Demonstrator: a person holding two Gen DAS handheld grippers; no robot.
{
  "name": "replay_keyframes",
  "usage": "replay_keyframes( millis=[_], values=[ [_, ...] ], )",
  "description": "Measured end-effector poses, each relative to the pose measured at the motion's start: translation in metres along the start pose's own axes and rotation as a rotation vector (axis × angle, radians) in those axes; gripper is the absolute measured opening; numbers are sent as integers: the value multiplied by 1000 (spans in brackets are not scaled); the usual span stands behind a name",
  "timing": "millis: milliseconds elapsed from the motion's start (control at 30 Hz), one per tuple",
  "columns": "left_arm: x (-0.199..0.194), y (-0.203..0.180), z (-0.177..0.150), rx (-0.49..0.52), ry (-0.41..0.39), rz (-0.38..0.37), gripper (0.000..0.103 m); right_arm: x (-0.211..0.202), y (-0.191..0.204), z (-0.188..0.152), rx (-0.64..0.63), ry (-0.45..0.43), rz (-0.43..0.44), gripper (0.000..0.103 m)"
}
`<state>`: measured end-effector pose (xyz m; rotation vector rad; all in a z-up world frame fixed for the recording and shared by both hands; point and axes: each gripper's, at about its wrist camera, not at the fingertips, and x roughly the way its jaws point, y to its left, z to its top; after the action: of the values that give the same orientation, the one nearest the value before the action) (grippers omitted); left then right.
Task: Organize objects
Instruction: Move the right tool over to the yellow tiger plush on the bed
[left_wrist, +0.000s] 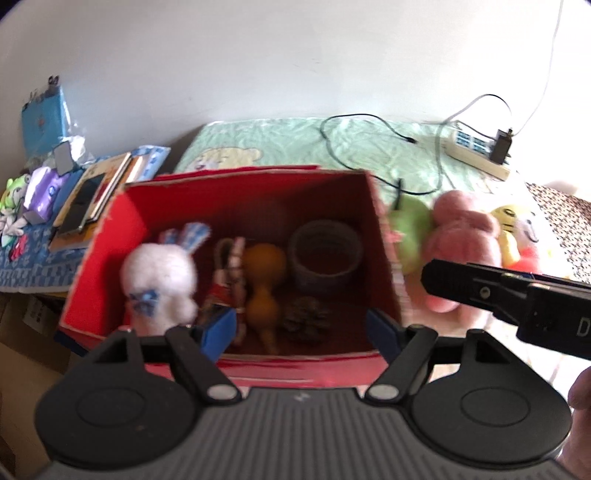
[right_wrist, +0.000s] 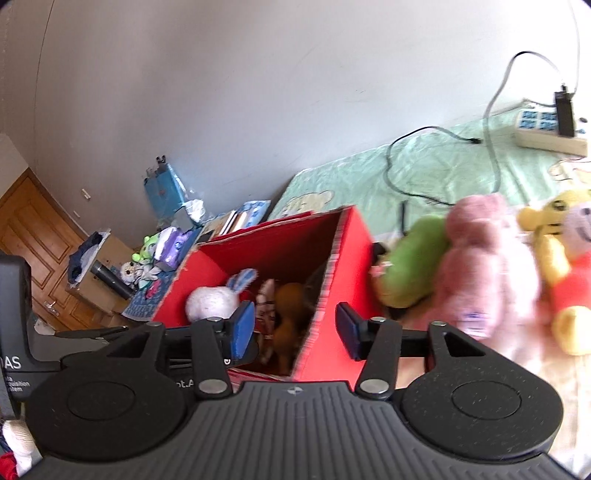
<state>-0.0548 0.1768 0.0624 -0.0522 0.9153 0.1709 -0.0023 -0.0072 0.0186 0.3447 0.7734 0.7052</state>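
Observation:
An open red cardboard box (left_wrist: 122, 236) (right_wrist: 351, 236) stands on the bed. Inside lie a white plush rabbit (left_wrist: 159, 277) (right_wrist: 212, 299), a small striped doll (left_wrist: 229, 273), an orange gourd (left_wrist: 264, 280) (right_wrist: 290, 314), a pine cone (left_wrist: 304, 319) and a grey ring-shaped holder (left_wrist: 325, 251). My left gripper (left_wrist: 301, 328) is open and empty over the box's near edge. My right gripper (right_wrist: 295, 328) is open and empty at the box's right wall; it also shows in the left wrist view (left_wrist: 480, 291). Right of the box lie a green plush (right_wrist: 413, 258), a pink plush (right_wrist: 487, 269) and a yellow and red plush (right_wrist: 565, 273).
A power strip (left_wrist: 480, 151) with cables lies on the green blanket (left_wrist: 295, 140) behind the box. Left of the bed, a low table holds books (left_wrist: 92, 192), tissue packs and small toys. A wooden door (right_wrist: 33, 243) is at the far left.

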Motion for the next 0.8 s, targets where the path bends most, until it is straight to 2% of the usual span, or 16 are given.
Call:
replay_keyframes(
  millis=[400, 800],
  values=[
    [-1, -98, -5, 93, 31, -49, 80, -53, -62, -4, 53, -46, -83, 55],
    [8, -155, -6, 180, 44, -46, 83, -77, -106, -12, 137, -68, -148, 55]
  ],
)
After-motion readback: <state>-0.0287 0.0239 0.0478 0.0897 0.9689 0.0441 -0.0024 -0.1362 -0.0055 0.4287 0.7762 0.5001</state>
